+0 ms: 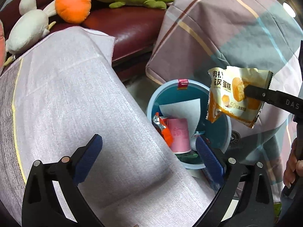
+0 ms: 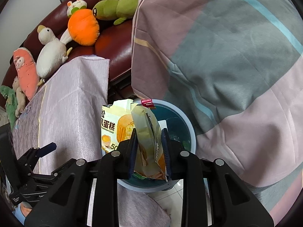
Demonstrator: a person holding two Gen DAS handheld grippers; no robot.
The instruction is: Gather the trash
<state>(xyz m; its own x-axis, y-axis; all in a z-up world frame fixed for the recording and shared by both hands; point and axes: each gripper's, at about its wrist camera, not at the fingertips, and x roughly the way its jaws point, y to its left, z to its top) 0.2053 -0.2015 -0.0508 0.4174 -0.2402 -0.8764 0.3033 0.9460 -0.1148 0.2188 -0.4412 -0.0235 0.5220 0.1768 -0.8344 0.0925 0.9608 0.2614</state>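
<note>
Dangling above the bin (image 1: 151,102), the wrapper (image 2: 149,143) pinched in the right tongs (image 2: 149,147) might flutter past the rim if released; left tongs (image 1: 149,160) gape wide, empty.

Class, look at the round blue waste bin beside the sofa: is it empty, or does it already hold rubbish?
Already holding rubbish. Inside the round blue waste bin lie a pink paper cup, an orange foil wrapper and a white paper sheet.
</note>
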